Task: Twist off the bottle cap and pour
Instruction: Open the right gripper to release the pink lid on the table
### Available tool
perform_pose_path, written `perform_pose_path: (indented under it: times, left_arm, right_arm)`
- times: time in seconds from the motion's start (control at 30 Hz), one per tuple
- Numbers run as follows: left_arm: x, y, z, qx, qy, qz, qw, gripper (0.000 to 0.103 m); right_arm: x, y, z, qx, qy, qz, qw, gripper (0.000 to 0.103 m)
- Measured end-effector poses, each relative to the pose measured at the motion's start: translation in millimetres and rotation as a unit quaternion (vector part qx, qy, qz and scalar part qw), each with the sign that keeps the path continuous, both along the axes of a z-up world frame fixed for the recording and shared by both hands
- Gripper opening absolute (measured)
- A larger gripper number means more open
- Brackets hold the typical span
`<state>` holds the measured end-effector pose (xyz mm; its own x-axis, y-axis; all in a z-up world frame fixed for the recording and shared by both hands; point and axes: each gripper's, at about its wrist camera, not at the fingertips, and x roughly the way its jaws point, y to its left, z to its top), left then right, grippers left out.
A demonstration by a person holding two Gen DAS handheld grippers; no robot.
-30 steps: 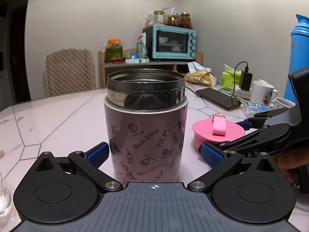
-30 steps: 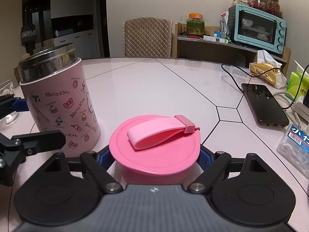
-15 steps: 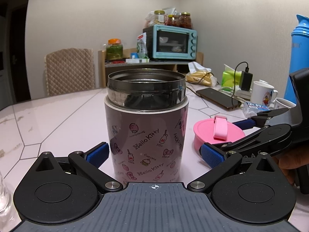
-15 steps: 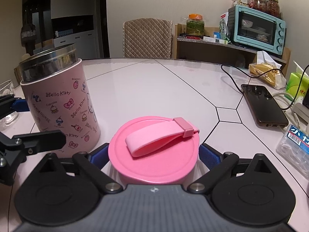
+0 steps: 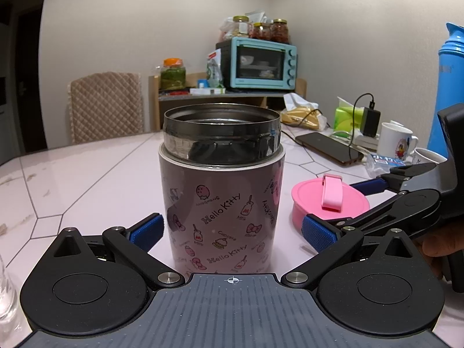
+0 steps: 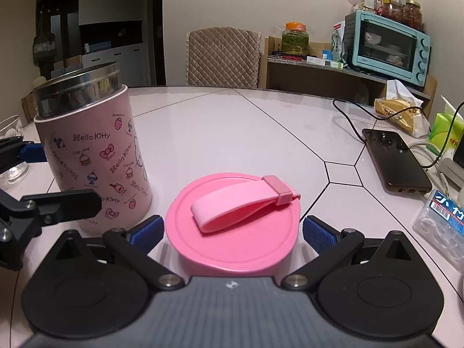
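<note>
Two grippers sit low over the pale tiled table (image 6: 232,133), each framing one part of the task. Your left gripper (image 5: 230,230) is spread wide, with the pink bottle (image 5: 221,200) standing upright between its blue pads (image 5: 146,229); a gap shows on the right side, while on the left the pad is very near the wall and contact cannot be confirmed. Note that the bottle is uncapped, its steel threaded mouth exposed. Your right gripper (image 6: 232,232) is likewise released, its pads (image 6: 317,236) flanking the pink cap (image 6: 232,232) with a narrow gap on each side. Observe that the cap rests flat on the table, strap up, just to the right of the bottle and apart from it. Read the bottle print as repeated "Hello Kitty", with smaller words "Milk", "Cupcake" and "Ribbon" beside small drawings. Find a clear glass (image 5: 5,298) at the far left edge of the left wrist view. Beyond the cap lie a dark phone (image 6: 395,159) on a charging cable, a white mug (image 5: 395,140) and a tall blue flask (image 5: 451,87) whose lettering is too small to read. A teal toaster oven (image 6: 387,47) stands on the shelf behind.
</note>
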<state>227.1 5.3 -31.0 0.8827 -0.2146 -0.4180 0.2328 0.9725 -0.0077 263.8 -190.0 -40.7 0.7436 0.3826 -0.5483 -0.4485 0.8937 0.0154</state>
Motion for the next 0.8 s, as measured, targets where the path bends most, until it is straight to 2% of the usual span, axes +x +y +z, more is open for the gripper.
perform_pose_path:
  times: [0.8]
  left_arm:
    - [-4.7,7.9,0.9,0.009,0.005,0.013,0.9999,0.103]
  right_arm:
    - [-14.0,-8.3,9.0,0.021,-0.015,-0.005,1.0,0.103]
